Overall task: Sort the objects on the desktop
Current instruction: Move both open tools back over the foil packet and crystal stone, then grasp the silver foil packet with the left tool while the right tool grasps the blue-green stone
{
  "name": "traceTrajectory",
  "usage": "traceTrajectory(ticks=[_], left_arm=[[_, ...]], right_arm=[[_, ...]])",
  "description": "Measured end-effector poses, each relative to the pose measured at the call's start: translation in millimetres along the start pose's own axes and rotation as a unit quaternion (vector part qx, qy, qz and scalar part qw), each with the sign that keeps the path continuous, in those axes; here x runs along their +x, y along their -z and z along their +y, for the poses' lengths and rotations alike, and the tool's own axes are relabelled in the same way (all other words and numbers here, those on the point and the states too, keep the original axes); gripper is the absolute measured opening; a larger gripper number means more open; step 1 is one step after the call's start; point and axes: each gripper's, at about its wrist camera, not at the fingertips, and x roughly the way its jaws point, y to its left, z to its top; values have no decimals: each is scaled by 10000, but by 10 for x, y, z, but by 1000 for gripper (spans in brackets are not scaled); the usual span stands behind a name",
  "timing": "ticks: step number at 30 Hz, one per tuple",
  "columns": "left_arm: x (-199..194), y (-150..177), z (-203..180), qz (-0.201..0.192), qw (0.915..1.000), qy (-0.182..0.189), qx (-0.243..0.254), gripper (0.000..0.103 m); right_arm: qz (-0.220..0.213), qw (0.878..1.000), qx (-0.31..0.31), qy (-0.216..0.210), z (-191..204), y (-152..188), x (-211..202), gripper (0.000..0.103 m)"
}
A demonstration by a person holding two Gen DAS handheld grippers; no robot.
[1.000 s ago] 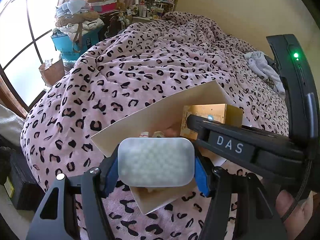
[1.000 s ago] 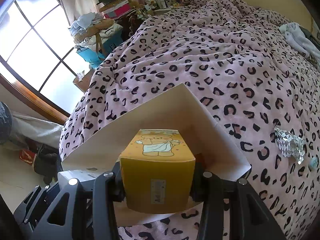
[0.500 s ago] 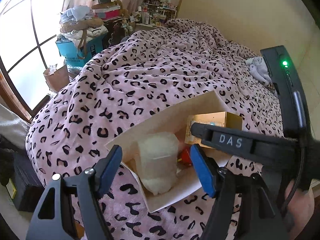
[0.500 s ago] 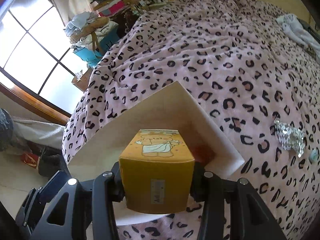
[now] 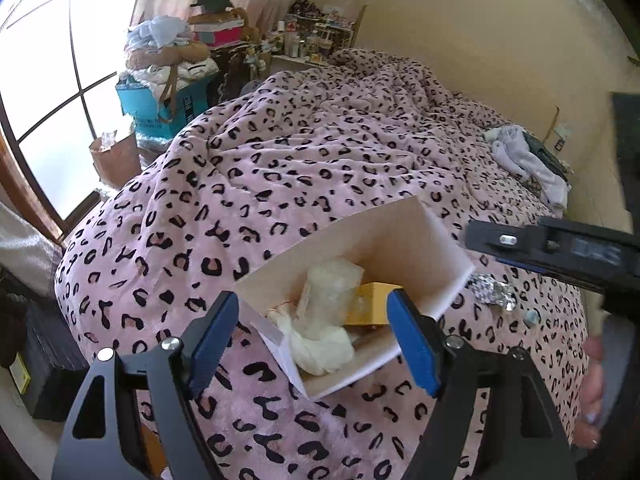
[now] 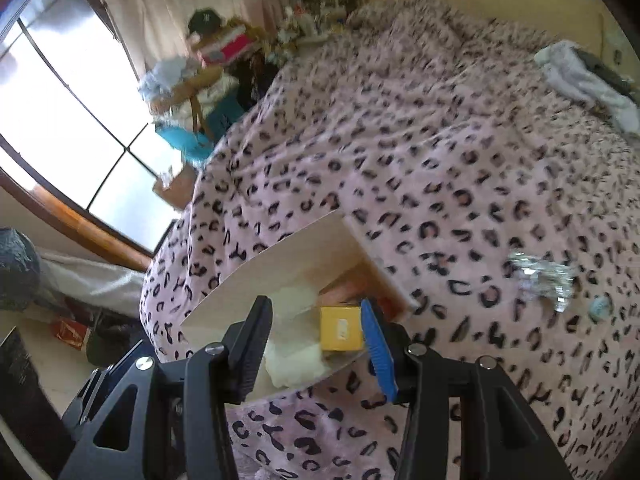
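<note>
Hiding part of the yellow box point(image 5: 370, 308), a white packet point(image 5: 330, 294) fills the carton point(image 5: 400, 236); both grippers point(image 5: 312, 344) point(image 6: 316, 340) gape empty.

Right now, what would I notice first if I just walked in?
The big pink leopard blanket covering the whole bed. On it sits a white box with a yellow box and white packets inside. Both claws, left and right, hang open above it, and something shiny glitters beside it.
</note>
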Motion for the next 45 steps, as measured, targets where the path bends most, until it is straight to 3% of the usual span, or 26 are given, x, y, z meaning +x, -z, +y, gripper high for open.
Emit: traceTrajectory(ticks=[5,9,15,23,31,45], left_arm=[[-127,174,-400,-15,9989,280,371,79],[-125,511,-874,77,9949,621,794,83],[50,1090,-1587,442,9824,1125,1423,83],[146,1530,-2169,580,9677,1327,2063,83],[200,1758,-2403,702,9597,1410,2327,83],[268,1887,-2667,767,9543,1338,2559,83]], right_arm=[[-492,9973,349,409,-489,486,-578,59],[-687,9903,852,856,-991,1038,-823,60],[-358,9793,1485,1326,-1634,1798,-806,60],[-144,9619,2273,1514,-2212,2533,-760,60],[-251,9530,2501,1693,-2391,2773,-819,60],[-473,9488,2547,1808,-2484,2794,-932,60]])
